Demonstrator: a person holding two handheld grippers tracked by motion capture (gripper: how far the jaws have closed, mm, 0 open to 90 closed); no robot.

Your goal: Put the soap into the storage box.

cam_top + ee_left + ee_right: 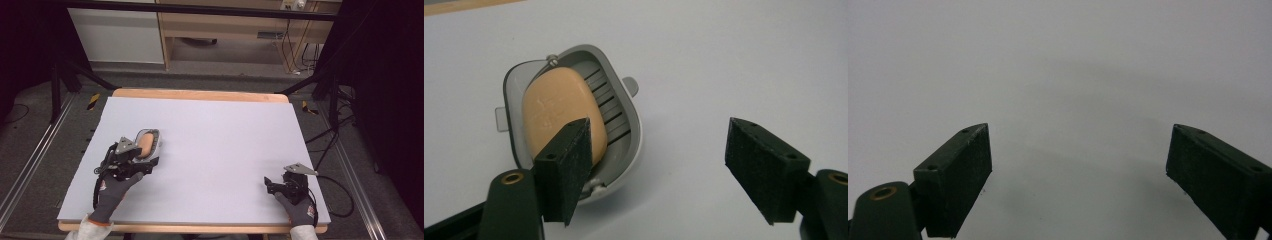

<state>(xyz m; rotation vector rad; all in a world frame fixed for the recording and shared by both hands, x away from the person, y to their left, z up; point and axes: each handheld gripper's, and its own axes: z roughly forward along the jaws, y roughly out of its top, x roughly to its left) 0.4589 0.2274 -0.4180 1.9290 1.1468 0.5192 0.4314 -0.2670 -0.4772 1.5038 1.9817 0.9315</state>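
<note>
Across the middle of the high view the pale tabletop (215, 145) spread wide, a wooden edge showing along its far and near sides, dark floor and cables around it. At lower left of that view sat a grey soap dish (152, 142), and in it lay an orange bar of soap (145, 143). From the left gripper view the dish (626, 107) sat at left of centre, its slatted floor showing beside the soap (559, 107), which leaned across the dish toward the left wall. A thin wire ran along the dish's upper rim.

Left tongs (142, 162) were right at the near end of the dish, held by a grey-gloved left hand (116, 187). Wide open they were (656, 172): one jaw overlapped the near rim of the dish and the soap in the picture, the other stood well clear over bare tabletop. Whether that jaw touched the dish could not be told.

Lower right of the high view, the right tongs (270, 184) rested low over the tabletop in a gloved right hand (299, 205), also spread open (1078, 175), with plain surface between the jaws.
</note>
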